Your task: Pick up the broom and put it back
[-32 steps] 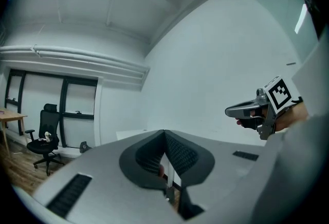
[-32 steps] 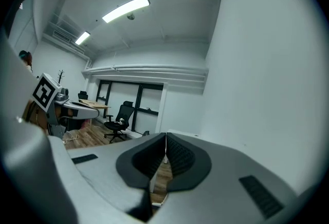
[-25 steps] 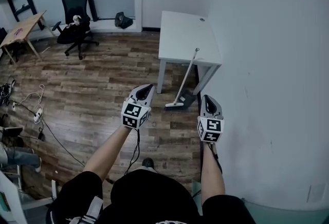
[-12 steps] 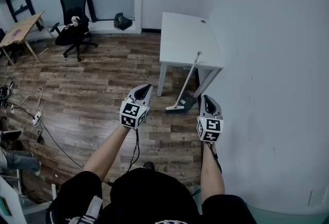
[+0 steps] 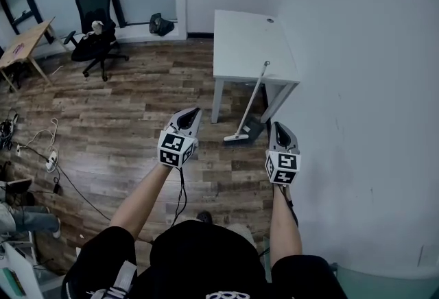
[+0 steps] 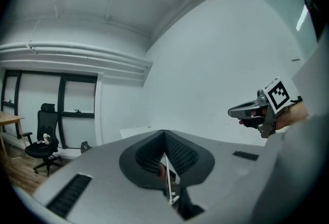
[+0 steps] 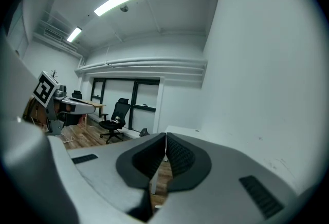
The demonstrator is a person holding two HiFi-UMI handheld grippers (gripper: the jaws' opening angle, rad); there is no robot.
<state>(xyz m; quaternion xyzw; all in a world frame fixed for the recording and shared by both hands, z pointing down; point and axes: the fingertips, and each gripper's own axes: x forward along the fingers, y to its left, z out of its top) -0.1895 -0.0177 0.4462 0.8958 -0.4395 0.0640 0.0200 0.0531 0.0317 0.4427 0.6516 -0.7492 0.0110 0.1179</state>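
The broom (image 5: 250, 102), with its white handle and flat head, leans against the front edge of the white table (image 5: 240, 37); its head rests on the wood floor. Both grippers hover side by side short of it. My left gripper (image 5: 193, 113) is to the left of the broom head, and my right gripper (image 5: 278, 128) is just right of it, near the wall. In the left gripper view my left gripper (image 6: 164, 131) has its jaws together and empty, with the broom (image 6: 169, 182) showing below them. In the right gripper view my right gripper (image 7: 165, 134) is shut too, holding nothing.
A dark dustpan (image 5: 252, 127) lies under the table beside the broom head. The white wall (image 5: 370, 85) runs close along the right. A black office chair (image 5: 96, 23) and a wooden desk (image 5: 24, 40) stand at the far left, with cables (image 5: 41, 147) on the floor.
Both grippers have drifted slightly forward. The broom still leans on the table, untouched.
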